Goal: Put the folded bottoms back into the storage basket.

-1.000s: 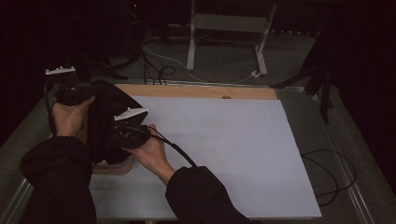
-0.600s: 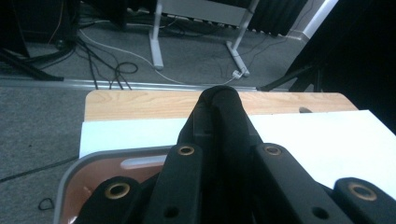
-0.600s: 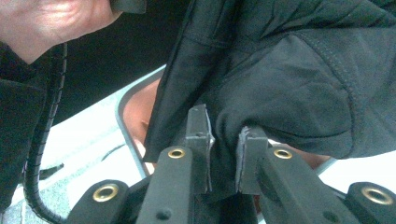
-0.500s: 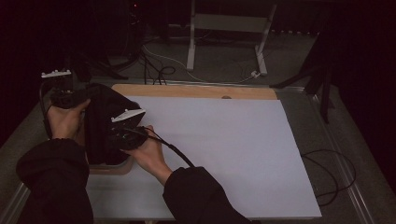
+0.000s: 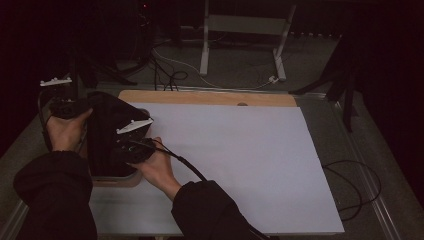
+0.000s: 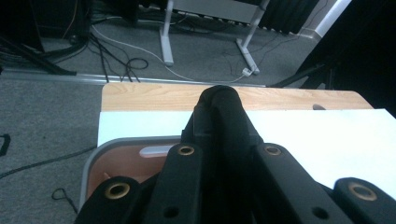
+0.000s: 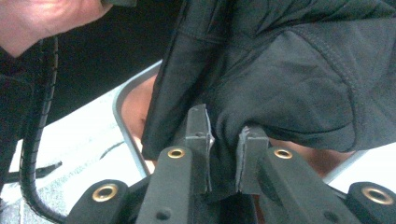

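Both jaws clamped on black garment (image 7: 299,74)

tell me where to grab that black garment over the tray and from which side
Grip the black garment at its edges, not the bulky middle. The left gripper is shut on a fold at the far left, and the right gripper pinches the hem on the near right side. The cloth drapes loosely over the tray, so coming in from the two opposite sides probably keeps it spread.
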### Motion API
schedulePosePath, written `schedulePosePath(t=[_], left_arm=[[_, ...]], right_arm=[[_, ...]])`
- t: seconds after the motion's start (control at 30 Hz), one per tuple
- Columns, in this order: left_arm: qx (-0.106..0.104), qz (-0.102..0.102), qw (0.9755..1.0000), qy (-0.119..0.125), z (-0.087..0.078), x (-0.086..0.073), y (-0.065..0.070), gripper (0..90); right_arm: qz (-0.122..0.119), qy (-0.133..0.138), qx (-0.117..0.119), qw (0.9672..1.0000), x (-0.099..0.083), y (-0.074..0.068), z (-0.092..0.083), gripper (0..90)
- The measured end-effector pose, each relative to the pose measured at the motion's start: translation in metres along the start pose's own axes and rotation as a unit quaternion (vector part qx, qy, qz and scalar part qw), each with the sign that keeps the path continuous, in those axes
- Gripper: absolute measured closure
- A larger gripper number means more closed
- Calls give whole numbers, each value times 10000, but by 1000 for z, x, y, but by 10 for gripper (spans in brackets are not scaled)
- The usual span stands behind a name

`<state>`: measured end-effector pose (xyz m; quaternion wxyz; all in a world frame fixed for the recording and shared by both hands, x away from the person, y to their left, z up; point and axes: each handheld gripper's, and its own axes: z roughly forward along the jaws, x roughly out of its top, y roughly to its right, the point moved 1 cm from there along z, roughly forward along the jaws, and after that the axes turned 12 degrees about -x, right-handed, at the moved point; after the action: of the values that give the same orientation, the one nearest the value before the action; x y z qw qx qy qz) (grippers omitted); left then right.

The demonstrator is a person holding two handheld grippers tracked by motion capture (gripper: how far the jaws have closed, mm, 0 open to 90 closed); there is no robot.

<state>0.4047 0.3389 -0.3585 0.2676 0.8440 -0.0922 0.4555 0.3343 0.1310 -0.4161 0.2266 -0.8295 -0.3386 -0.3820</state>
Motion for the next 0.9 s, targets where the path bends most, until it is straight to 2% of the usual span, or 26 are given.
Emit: schedulePosePath(t=[0.03, 0.1, 0.33, 0.37, 0.47, 0.6, 0.67, 0.77, 0.8, 0.9], left_arm=[[23, -16, 10000, -12, -1, -1, -1, 855], [46, -28, 10000, 1, -2, -2, -3, 855], [125, -87, 9999, -2, -4, -5, -7, 854], [131, -92, 9999, -24, -4, -6, -8, 854], [136, -104, 9998, -53, -3, -7, -9, 853], [142, -100, 9998, -84, 0, -9, -10, 851], [133, -107, 9998, -102, 2, -10, -10, 851], [137, -114, 9997, -143, 5, -12, -10, 850], [137, -125, 9997, -135, 6, -12, -10, 850], [147, -141, 9997, -158, 7, -13, -12, 849]], right_arm=[[-65, -6, 2, 10000, -1, 1, 1, 789], [-21, -68, 1, 10000, -4, -1, 4, 789], [-129, -117, 9, 9998, -8, -1, 11, 788], [-11, -149, 0, 9999, -8, -3, 12, 787], [-87, -183, -50, 9998, -9, -1, 14, 787], [-40, -207, -11, 9998, -10, -1, 17, 786], [-99, -228, -52, 9997, -11, 0, 17, 786], [-31, -232, -54, 9997, -11, 0, 18, 785], [-92, -243, -70, 9996, -12, 2, 18, 784], [-77, -267, -100, 9996, -13, 3, 19, 784]])
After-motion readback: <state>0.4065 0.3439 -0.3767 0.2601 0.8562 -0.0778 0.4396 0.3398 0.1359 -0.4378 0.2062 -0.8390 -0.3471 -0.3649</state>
